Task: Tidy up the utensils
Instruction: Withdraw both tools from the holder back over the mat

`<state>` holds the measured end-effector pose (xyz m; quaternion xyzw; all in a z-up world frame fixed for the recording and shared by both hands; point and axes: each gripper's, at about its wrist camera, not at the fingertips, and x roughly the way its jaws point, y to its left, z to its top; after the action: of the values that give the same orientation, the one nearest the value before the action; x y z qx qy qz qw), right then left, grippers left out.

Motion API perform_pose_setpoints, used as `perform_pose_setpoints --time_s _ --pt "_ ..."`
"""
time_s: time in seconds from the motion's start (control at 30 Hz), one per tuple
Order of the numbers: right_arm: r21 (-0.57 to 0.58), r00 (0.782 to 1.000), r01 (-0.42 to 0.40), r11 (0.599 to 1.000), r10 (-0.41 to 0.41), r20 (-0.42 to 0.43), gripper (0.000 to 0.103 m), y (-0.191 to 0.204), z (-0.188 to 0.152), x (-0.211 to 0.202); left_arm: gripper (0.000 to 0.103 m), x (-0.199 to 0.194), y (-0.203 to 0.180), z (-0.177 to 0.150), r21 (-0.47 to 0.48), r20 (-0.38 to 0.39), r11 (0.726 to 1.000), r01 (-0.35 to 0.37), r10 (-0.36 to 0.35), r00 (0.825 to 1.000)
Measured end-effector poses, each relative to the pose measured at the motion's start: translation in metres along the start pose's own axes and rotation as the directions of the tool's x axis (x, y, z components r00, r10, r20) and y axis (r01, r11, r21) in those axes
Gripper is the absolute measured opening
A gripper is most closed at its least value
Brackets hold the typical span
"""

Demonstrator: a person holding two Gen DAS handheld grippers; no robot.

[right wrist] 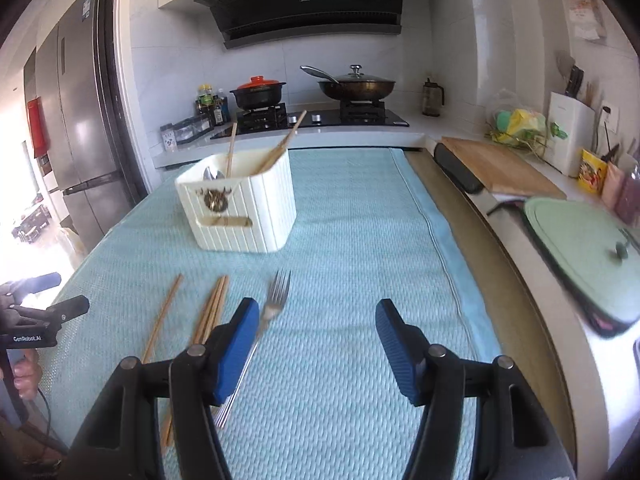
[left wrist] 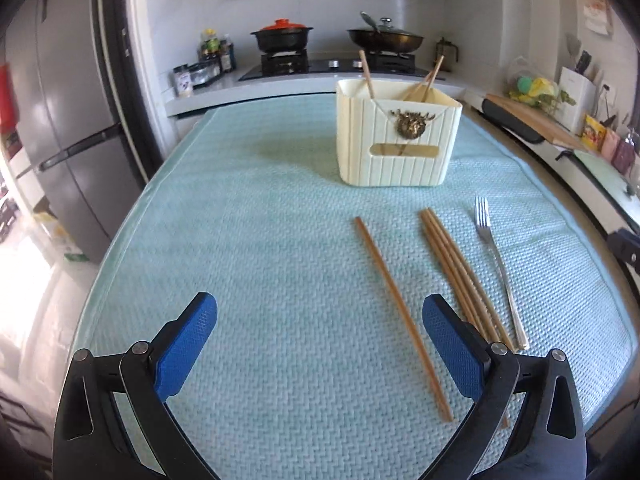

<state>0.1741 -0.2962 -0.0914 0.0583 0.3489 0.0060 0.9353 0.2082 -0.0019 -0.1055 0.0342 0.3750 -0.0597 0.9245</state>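
A cream ribbed utensil holder stands on the light blue mat with several chopsticks and a spoon in it. In front of it lie a single wooden chopstick, a bundle of chopsticks and a metal fork. My left gripper is open wide above the mat, with the single chopstick's near end lying between its fingers, untouched. My right gripper is open and holds nothing; the fork's handle runs under its left finger.
A stove with a red-lidded pot and a wok lines the far counter. A wooden cutting board and a green lidded pan sit to the right. A fridge stands left. A person's hand holds the other gripper.
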Motion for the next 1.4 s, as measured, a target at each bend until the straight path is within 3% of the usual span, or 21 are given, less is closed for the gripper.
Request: perform_pose_setpoints --time_s 0.13,0.23,0.3,0.4,0.6,0.83,1.07,1.4 --pt "0.000 0.999 0.032 1.000 -0.032 -0.019 0.062 0.003 -0.036 -0.008 0.102 0.000 0.001 -0.020 -0.045 -0.024 0.999 0.004 -0.005 1.000" --pt "0.014 0.999 0.032 0.999 -0.032 -0.025 0.062 0.003 -0.050 -0.010 0.102 0.004 -0.004 -0.029 -0.029 -0.021 1.000 -0.009 0.009 1.000" --pt "0.027 0.999 0.037 0.999 -0.036 -0.036 0.062 0.002 -0.054 -0.008 0.102 0.010 -0.007 -0.030 -0.013 -0.060 1.000 0.004 -0.005 0.998" --pt "0.047 0.999 0.022 0.999 -0.020 -0.051 0.062 0.001 -0.056 -0.005 0.102 0.016 -0.005 -0.030 -0.048 -0.093 0.998 0.050 -0.055 0.994" --pt "0.027 0.999 0.005 1.000 -0.004 -0.050 0.061 0.011 -0.055 -0.004 0.102 0.014 -0.007 -0.030 -0.052 -0.087 0.998 0.035 -0.040 0.995" --pt "0.011 0.998 -0.005 1.000 0.006 -0.069 0.061 0.019 -0.061 0.000 0.102 0.019 -0.009 -0.035 -0.075 -0.113 0.995 0.070 -0.078 0.990" --pt "0.006 0.996 -0.012 1.000 0.013 -0.083 0.060 0.023 -0.059 0.004 0.102 0.022 -0.012 -0.034 -0.058 -0.120 0.998 0.038 -0.045 0.992" --pt "0.009 0.993 -0.044 0.999 0.045 -0.113 0.059 0.031 -0.050 0.020 0.102 0.044 -0.014 -0.019 -0.091 -0.140 0.991 0.094 -0.106 0.985"
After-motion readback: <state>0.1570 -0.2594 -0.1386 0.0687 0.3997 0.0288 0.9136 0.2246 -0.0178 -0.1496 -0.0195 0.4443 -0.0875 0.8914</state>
